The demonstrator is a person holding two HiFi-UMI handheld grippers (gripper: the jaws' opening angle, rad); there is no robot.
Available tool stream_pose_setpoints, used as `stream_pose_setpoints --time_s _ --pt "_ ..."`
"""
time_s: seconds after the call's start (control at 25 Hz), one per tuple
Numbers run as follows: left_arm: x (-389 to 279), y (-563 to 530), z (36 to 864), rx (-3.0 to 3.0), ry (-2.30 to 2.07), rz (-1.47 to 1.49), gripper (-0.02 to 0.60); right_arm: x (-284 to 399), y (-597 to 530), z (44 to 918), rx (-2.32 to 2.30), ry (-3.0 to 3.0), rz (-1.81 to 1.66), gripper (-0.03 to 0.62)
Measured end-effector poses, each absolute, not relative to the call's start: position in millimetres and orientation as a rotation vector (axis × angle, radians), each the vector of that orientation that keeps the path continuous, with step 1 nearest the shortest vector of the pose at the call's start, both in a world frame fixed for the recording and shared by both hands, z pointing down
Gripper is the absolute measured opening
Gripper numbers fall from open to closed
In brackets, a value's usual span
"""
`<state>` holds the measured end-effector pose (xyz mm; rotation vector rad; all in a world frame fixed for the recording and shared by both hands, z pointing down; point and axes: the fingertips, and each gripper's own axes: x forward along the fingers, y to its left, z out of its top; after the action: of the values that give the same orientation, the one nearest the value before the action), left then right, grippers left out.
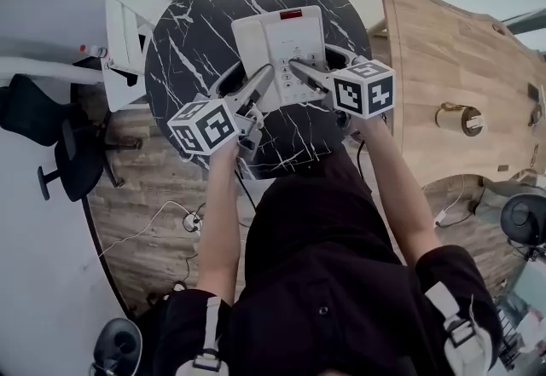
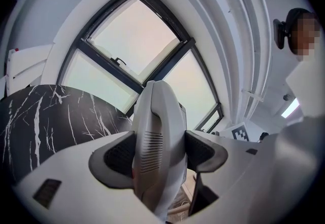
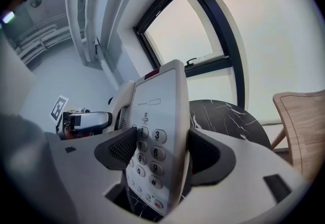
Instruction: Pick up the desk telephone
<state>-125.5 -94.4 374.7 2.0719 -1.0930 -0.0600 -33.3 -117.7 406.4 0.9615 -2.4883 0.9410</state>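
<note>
Looking across from the left, a black office chair [image 1: 51, 135] stands on the plank floor, apart from the round black bench with white marble veining [image 1: 192, 20] [image 2: 45, 116] [image 3: 223, 114]. Above that bench the white push-button desk telephone [image 1: 286, 42] [image 2: 160, 131] [image 3: 160, 111] hangs in the air, carried from both sides.

The left tongs [image 1: 247, 80] [image 2: 160, 152] are spread wide, and their dark ribbed pads press on either side of the handset, which lies along the phone's left edge; floor and a cable show under it.

The right tongs [image 1: 317, 65] [image 3: 157, 149] clamp the phone's right edge, one pad on the number keys and the other against the underside.

Each tool carries its marker cube, and the person's forearms reach in from below. Further right stands a pale wooden bench [image 1: 426, 42] bearing a small round brass object [image 1: 461, 118].
</note>
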Motion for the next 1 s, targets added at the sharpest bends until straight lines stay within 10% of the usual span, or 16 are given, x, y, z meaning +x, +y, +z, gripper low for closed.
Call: stream_pose_setpoints --time_s 1.0 --pt "-126.3 -55.7 319.9 2.178 -1.135 -0.106 0.319 -34.2 -82.1 351.4 1.003 -2.587 0.822 0.327"
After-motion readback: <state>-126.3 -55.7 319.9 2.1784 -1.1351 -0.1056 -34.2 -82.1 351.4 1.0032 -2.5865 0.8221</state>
